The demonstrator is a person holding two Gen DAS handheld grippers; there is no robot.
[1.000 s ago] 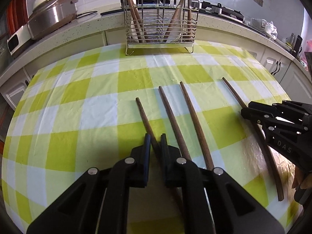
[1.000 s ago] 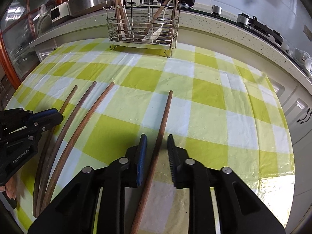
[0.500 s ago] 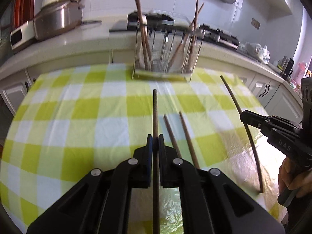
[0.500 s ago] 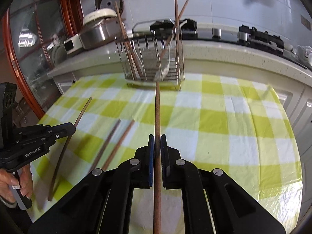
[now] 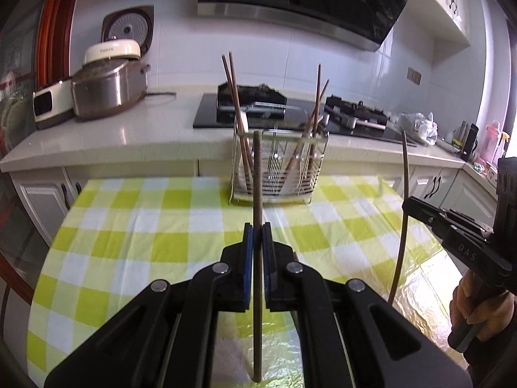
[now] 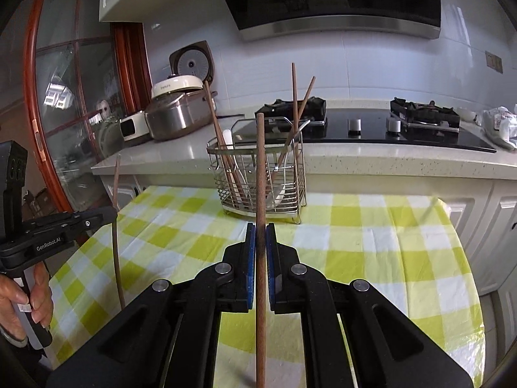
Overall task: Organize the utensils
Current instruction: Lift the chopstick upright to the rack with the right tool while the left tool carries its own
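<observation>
The left gripper (image 5: 257, 237) is clamped on a dark chopstick (image 5: 257, 194) and the right gripper (image 6: 260, 239) on a browner chopstick (image 6: 260, 177); both were lifted off the checked tablecloth (image 6: 355, 245) a second ago (pickup done), so the wire utensil rack (image 6: 258, 177) ahead likely comes next

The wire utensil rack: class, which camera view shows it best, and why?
The right wrist view: the wire utensil rack stands larger and sharp, its wires and feet clear, though a held chopstick crosses it. In the left wrist view the rack looks smaller and blurrier.
</observation>
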